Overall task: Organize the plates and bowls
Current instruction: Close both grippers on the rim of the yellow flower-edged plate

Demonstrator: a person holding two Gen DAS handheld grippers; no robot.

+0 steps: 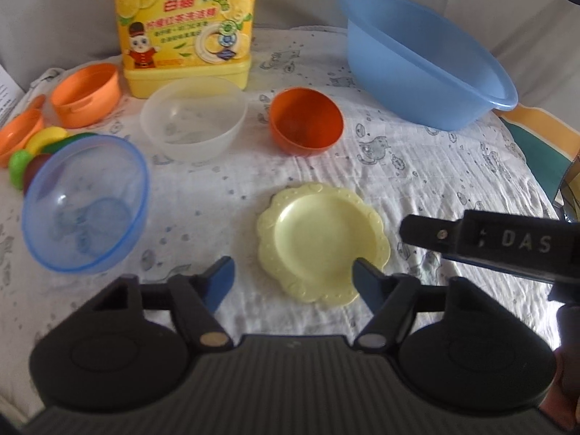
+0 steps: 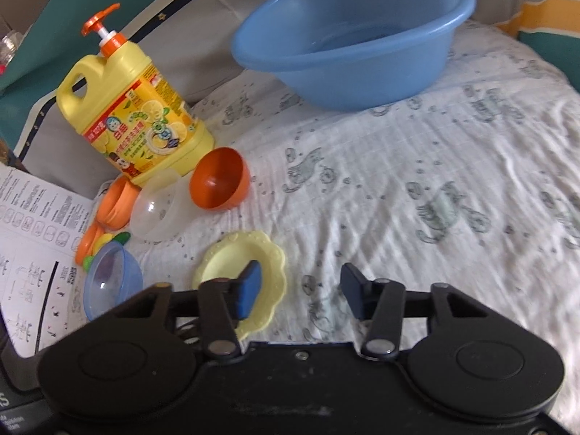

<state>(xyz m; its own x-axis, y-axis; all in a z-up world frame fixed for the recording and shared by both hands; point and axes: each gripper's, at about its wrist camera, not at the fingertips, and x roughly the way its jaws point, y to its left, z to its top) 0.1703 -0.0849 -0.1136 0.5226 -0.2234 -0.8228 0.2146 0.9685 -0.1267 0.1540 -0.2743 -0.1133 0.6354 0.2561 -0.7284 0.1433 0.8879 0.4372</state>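
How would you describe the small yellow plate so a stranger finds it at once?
Start at the big blue basin at the back of the white printed cloth. Come toward the camera, past the orange bowl. The yellow plate lies there alone: flat, pale, scalloped rim, unlike the deep round bowls.

Detergent bottle [image 2: 134,108], perhaps leaflet [image 2: 32,239]

A white cloth [image 2: 417,166] printed with small grey cats and dots covers the soft, wrinkled surface, and daylight falls across it from the right. Behind it rises grey padded upholstery [image 1: 54,11], edged by teal fabric with a navy star-patterned band [image 2: 174,11] and a yellow stripe [image 2: 543,14]
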